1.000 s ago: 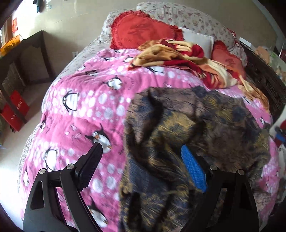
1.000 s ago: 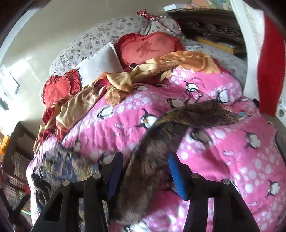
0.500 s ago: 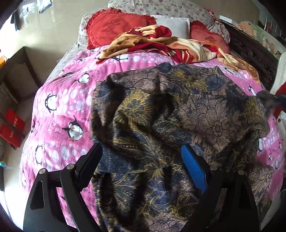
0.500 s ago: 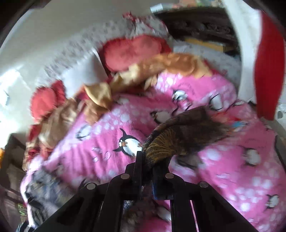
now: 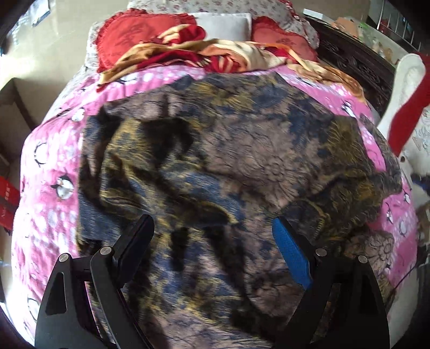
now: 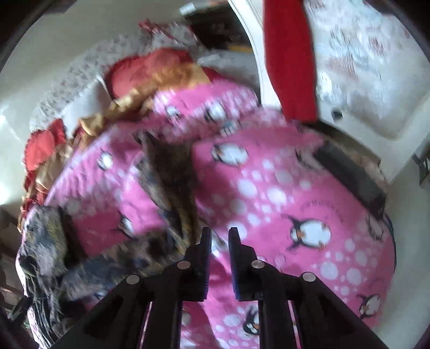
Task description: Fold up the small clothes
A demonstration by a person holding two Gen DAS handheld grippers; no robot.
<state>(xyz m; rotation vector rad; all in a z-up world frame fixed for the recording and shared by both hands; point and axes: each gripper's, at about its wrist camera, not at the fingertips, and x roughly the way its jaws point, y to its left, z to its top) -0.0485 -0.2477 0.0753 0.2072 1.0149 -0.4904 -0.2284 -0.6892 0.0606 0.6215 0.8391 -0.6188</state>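
A dark patterned garment (image 5: 215, 166) in brown, navy and gold lies spread and wrinkled over a pink penguin blanket (image 5: 48, 150). My left gripper (image 5: 212, 239) is open and empty, hovering just above the garment's near part. In the right wrist view the same garment (image 6: 166, 171) runs as a strip across the blanket (image 6: 282, 193) to a bunched heap at the lower left. My right gripper (image 6: 217, 236) has its fingers nearly closed with a narrow gap. Nothing shows between them. The view is blurred by motion.
Red heart cushions (image 5: 139, 35), a white pillow (image 5: 223, 24) and a red-gold cloth (image 5: 204, 53) lie at the head of the bed. A dark carved headboard (image 5: 357, 64) and a white chair with a red cloth (image 6: 290, 59) stand at the right.
The right gripper shut on the garment's end half a second ago. Now the cloth is out of its fingers, and it has swung right. The left view moved over the spread garment.
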